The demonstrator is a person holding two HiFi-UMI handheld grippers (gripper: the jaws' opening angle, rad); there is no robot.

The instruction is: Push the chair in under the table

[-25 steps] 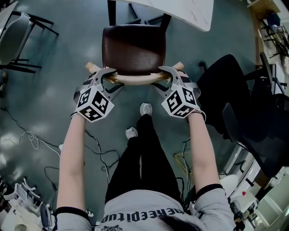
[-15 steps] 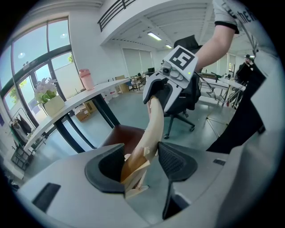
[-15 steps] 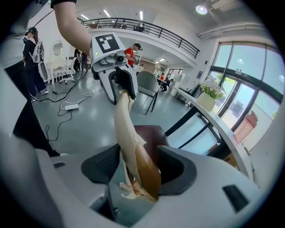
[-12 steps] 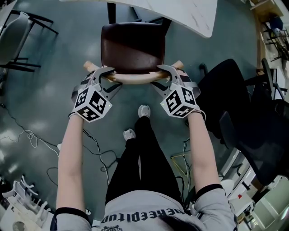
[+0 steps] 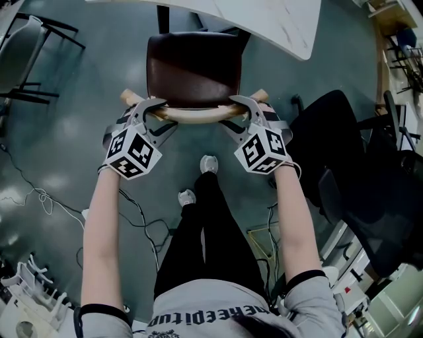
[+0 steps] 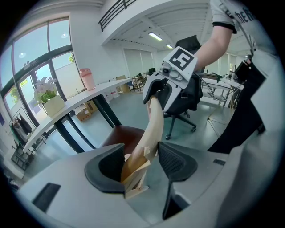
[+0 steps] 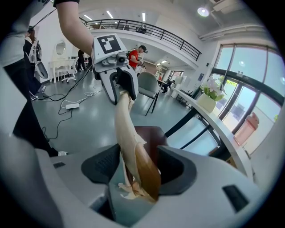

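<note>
Tall windows (image 7: pixel 249 80), tools (image 5: pixel 155 105) (image 5: pixel 240 103) clamping chair backrest (image 5: pixel 198 117)

The white table (image 5: pixel 277 20) has its near edge just past the far edge of the chair (image 5: pixel 193 69) seat, with one black table leg (image 5: pixel 162 18) just beside the seat's far left corner. Bare floor (image 5: pixel 92 86) lies open along the chair's left side, out to a grey chair (image 5: pixel 23 46) at the far left. On the right, a black office chair (image 5: pixel 344 145) stands near the right gripper (image 5: pixel 232 113), leaving only a narrow strip of floor. Behind the back rail (image 5: pixel 195 117), the person's feet (image 5: pixel 209 164) and loose cables (image 5: pixel 142 218) occupy the near floor. The rail fills the jaws of the left gripper (image 5: pixel 160 113) and of the right one.
</note>
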